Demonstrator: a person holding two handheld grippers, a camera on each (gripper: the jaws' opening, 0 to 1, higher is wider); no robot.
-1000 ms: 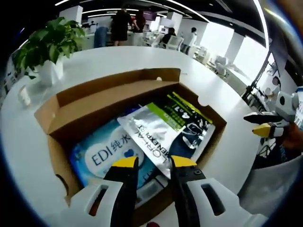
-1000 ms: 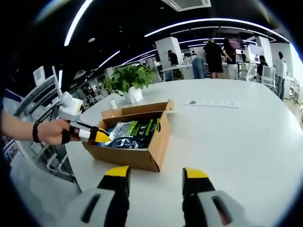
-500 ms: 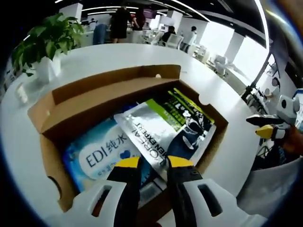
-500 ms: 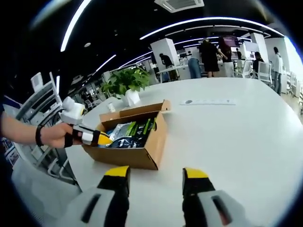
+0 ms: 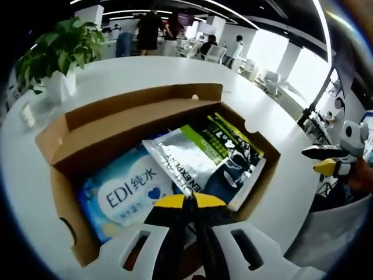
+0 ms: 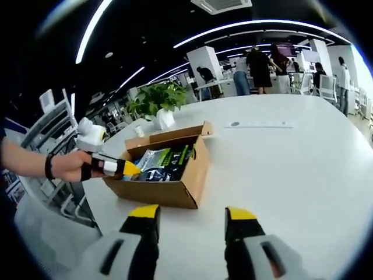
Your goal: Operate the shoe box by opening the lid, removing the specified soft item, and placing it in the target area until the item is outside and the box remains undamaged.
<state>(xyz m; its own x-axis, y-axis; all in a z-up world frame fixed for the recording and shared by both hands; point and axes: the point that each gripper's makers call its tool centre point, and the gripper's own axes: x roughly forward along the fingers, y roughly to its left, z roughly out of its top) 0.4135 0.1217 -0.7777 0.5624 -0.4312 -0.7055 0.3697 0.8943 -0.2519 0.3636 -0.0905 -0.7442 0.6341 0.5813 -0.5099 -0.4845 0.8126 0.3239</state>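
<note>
With the shoe box (image 5: pixel 157 125) at frame centre already open, your left gripper (image 5: pixel 187 201) had closed its jaws at the silver pouch (image 5: pixel 204 157) still inside; your right gripper (image 6: pixel 192 214) hung wide open, empty. Removal and placement remained.

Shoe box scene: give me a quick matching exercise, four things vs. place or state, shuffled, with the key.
Things:
1. left gripper
2. right gripper
3. blue EDI pack
4. potted plant

Place or state:
A. on the white table, behind the shoe box
B. open, above bare table
C. flat in the box, partly under the silver pouch
D. shut at the pouch's near edge

Pairs: 1-D, 2-B, 3-C, 4-A
</note>
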